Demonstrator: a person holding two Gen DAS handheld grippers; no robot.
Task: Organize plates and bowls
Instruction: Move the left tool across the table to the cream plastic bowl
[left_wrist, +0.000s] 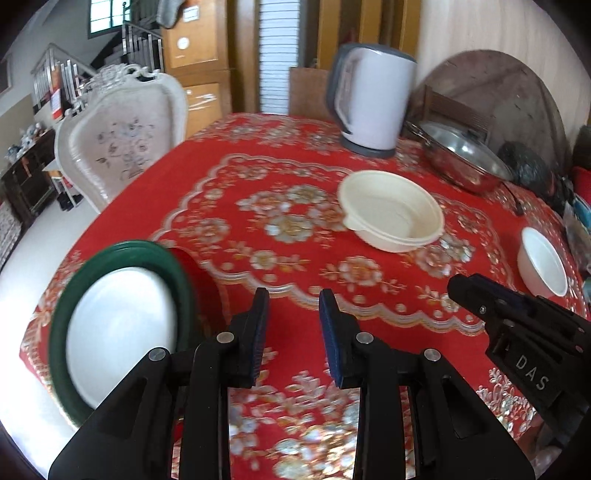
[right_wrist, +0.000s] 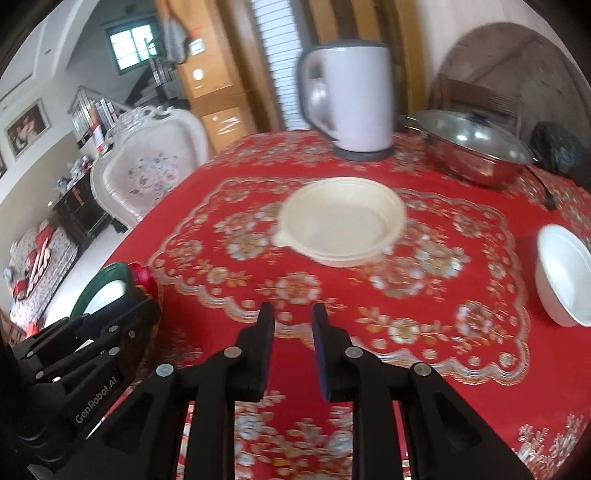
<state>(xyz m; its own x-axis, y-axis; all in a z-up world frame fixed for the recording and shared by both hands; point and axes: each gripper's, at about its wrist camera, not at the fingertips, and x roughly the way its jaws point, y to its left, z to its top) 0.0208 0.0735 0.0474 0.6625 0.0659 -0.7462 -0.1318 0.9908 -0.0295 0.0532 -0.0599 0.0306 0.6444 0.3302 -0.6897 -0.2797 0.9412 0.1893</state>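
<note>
Round cream plastic bowl (left_wrist: 391, 210), lipped

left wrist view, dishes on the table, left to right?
Green plate → cream bowl → white bowl.

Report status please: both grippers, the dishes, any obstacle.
Left gripper open, empty; right gripper open, empty. Green-rimmed plate, cream bowl, white bowl apart on the tablecloth. Nothing between grippers and cream bowl.
</note>
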